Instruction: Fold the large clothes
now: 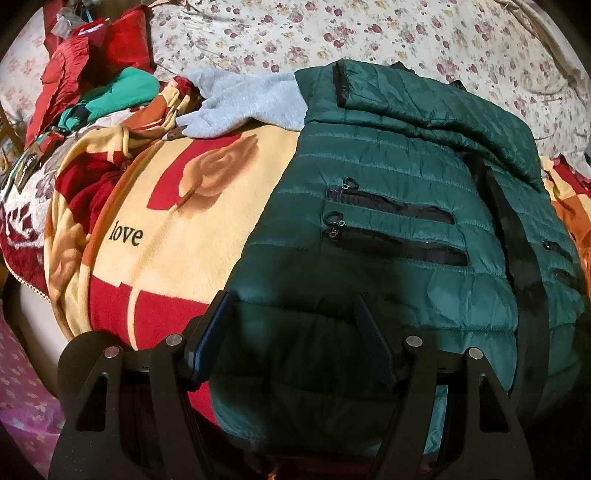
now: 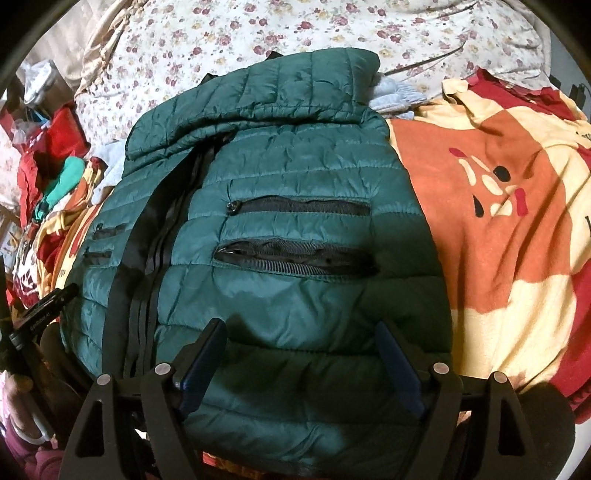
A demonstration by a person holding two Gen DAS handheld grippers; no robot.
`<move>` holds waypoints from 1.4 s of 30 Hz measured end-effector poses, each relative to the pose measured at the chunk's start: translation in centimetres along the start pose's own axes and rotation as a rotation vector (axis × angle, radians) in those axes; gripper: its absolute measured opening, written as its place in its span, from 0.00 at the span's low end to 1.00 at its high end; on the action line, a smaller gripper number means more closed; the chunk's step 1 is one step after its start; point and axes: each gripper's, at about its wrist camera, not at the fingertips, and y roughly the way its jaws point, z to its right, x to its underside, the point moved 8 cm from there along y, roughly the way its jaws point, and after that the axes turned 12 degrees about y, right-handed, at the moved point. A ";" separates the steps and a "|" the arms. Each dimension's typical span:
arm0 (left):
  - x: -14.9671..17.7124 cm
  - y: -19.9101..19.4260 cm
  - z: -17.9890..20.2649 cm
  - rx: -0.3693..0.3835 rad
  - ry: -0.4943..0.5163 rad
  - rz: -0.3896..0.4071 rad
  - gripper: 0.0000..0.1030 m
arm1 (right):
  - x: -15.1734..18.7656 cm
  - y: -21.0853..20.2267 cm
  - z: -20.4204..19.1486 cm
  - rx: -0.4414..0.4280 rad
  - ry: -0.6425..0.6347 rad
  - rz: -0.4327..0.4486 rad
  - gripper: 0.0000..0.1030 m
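A dark green quilted puffer jacket (image 1: 399,229) lies front up on a patterned blanket, with black zip pockets and a black centre zip. Its sleeves are folded across the upper chest. It also shows in the right wrist view (image 2: 280,236). My left gripper (image 1: 291,301) is open just above the jacket's lower left hem, with nothing between the fingers. My right gripper (image 2: 299,328) is open just above the lower right hem, also empty. The left gripper's body shows at the left edge of the right wrist view (image 2: 40,314).
The yellow, red and orange blanket (image 1: 177,236) with the word "love" covers the bed. A grey garment (image 1: 243,107) lies behind the jacket. Red and teal clothes (image 1: 107,85) are piled at far left. A floral sheet (image 1: 369,33) lies beyond.
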 end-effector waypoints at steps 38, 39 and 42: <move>3.4 1.5 -1.4 0.304 -0.093 -0.184 0.65 | 3.7 1.2 3.5 -0.151 0.117 -0.292 0.72; 3.3 1.3 -1.2 0.293 -0.085 -0.175 0.55 | 3.9 1.4 3.3 -0.138 0.093 -0.290 0.67; 3.0 0.8 -1.3 0.272 -0.073 -0.150 0.27 | 3.8 0.8 2.0 -0.129 -0.011 -0.260 0.38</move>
